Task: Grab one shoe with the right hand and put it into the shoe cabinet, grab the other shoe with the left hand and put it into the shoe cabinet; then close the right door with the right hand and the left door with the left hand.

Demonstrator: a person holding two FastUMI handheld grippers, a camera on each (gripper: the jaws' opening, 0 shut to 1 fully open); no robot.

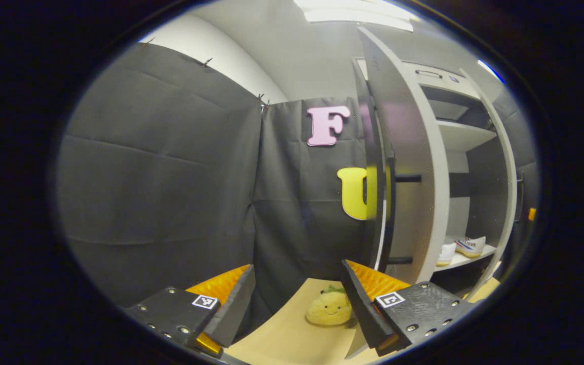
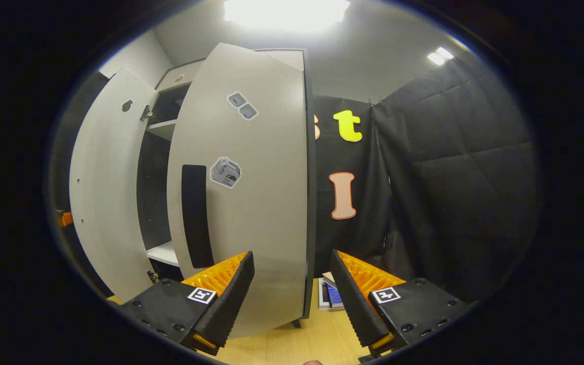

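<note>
In the left gripper view the white shoe cabinet (image 1: 426, 167) stands to the right, its left door (image 1: 380, 152) swung out edge-on. Two white shoes (image 1: 467, 246) sit side by side on the low shelf (image 1: 462, 260) inside. My left gripper (image 1: 298, 284) is open and holds nothing, left of that door's edge. In the right gripper view the right door (image 2: 251, 192) with its dark handle (image 2: 194, 215) is partly swung in, right in front of me. The left door (image 2: 102, 192) stands open beyond it. My right gripper (image 2: 292, 276) is open, fingers astride the right door's outer edge.
A yellow plush toy (image 1: 328, 308) lies on the wooden floor (image 1: 292, 334) by the cabinet's left side. A small flat item (image 2: 331, 295) rests on the floor beside the cabinet's right side. Black cloth walls close in both sides.
</note>
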